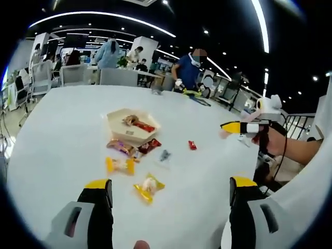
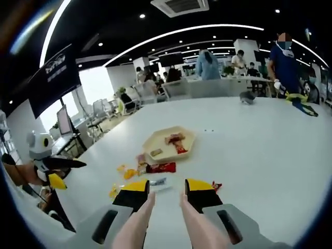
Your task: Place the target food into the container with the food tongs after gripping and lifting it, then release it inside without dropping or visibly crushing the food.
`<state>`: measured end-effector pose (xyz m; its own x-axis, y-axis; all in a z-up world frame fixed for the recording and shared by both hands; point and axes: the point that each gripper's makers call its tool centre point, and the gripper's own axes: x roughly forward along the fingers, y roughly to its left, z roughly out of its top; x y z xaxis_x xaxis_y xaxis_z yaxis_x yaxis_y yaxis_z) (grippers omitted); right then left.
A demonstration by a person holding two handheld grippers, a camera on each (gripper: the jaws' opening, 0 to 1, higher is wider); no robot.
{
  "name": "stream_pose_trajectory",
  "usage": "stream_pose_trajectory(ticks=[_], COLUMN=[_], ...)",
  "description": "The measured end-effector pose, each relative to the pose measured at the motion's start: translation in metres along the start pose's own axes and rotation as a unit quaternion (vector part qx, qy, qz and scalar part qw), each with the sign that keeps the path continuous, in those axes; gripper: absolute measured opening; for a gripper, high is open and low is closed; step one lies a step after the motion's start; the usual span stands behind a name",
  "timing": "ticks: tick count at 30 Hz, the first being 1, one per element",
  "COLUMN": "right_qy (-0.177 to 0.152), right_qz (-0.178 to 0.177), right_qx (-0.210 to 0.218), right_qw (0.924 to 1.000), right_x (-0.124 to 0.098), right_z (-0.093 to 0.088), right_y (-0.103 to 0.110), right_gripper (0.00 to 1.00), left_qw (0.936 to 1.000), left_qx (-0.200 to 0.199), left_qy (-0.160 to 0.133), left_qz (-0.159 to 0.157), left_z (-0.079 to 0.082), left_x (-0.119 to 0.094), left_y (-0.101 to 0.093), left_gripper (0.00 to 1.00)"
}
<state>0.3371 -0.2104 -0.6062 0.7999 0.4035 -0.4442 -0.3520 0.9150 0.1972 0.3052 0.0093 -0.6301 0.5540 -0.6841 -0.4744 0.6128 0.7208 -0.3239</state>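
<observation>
Tongs [image 2: 165, 194] on my right, tips slightly apart, nothing held | left tongs [image 1: 171, 193] wide, empty | wrapped sweets [image 2: 161, 167] loose on bench [image 2: 259, 155] beside tray [image 2: 169, 143] | approach low, squeeze gently.

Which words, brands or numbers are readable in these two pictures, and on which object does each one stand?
None can be read.
Black hanging sign: pale lettering near its top, too blurred to read.
Candy wrappers on the white table and in the tray: any print is too small to read.
Left gripper and right gripper: no lettering visible.
</observation>
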Motion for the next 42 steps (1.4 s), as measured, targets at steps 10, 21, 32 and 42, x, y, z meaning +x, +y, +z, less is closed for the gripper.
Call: stream_pose_trajectory(ticks=[10,21,32,42], right_qy=[-0.007,0.01,0.025,0.035], right_qz=[0.062,0.088,0.101,0.09], right_qx=[-0.036,0.017,0.109,0.203], right_qw=[0.9974,0.9959,0.9886,0.9744], right_x=[0.013,0.046,0.08,0.112], right_z=[-0.003,-0.024,-0.039,-0.049], right_y=[0.012,0.0,0.002,-0.005], right_gripper=[0.26,0.26,0.27,0.27], left_qw=[0.9995,0.9984,0.997,0.9949], left_qx=[0.0,-0.013,-0.029,-0.025], left_qy=[-0.006,0.003,0.02,0.001], left_qz=[0.03,0.055,0.069,0.098], left_z=[0.001,-0.009,-0.021,-0.008], left_x=[0.004,-0.001,-0.012,-0.037], left_y=[-0.012,-0.016,-0.015,0.0], left_gripper=[0.93,0.93,0.94,0.94])
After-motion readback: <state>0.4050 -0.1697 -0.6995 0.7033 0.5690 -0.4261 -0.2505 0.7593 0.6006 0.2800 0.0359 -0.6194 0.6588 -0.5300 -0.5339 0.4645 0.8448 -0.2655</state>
